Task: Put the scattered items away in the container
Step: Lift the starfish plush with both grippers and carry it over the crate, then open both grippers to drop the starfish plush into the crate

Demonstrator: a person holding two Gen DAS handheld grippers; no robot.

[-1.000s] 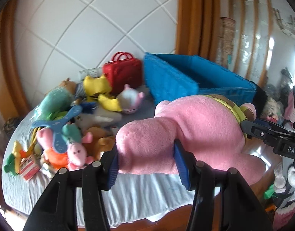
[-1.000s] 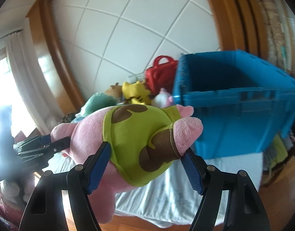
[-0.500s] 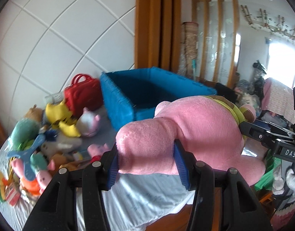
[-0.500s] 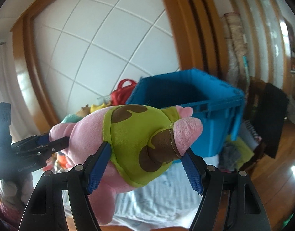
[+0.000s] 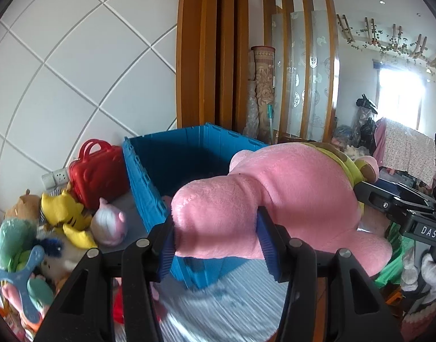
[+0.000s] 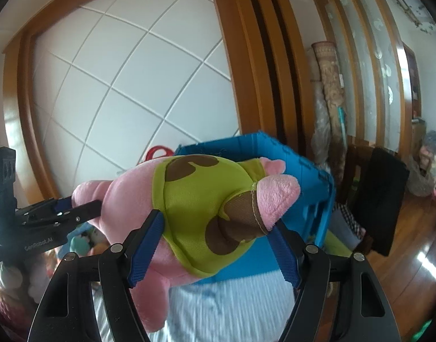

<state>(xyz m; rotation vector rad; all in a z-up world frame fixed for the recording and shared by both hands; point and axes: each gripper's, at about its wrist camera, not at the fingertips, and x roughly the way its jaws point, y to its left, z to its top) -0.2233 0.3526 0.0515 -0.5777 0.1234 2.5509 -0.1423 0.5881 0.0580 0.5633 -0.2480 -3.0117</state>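
Both grippers hold one big pink star plush [image 5: 289,196] with green-and-brown shorts [image 6: 198,199]. My left gripper [image 5: 216,238] is shut on one pink limb. My right gripper [image 6: 218,245] is shut on the shorts end and also shows at the right of the left wrist view [image 5: 394,208]. The plush hangs in the air just in front of the open blue crate [image 5: 172,154], level with its rim. The crate [image 6: 309,188] stands on the striped cloth, its inside mostly hidden.
Loose toys lie left of the crate: a red toy case [image 5: 96,172], a yellow plush [image 5: 65,209], a pink-and-white plush [image 5: 109,222], a teal plush [image 5: 12,239]. White tiled wall behind. Wooden floor and a dark chair [image 6: 380,199] at right.
Both grippers have carried the plush to the right, from over the toy pile toward the crate. The crate is now closer and straight ahead. Both grips are unchanged.
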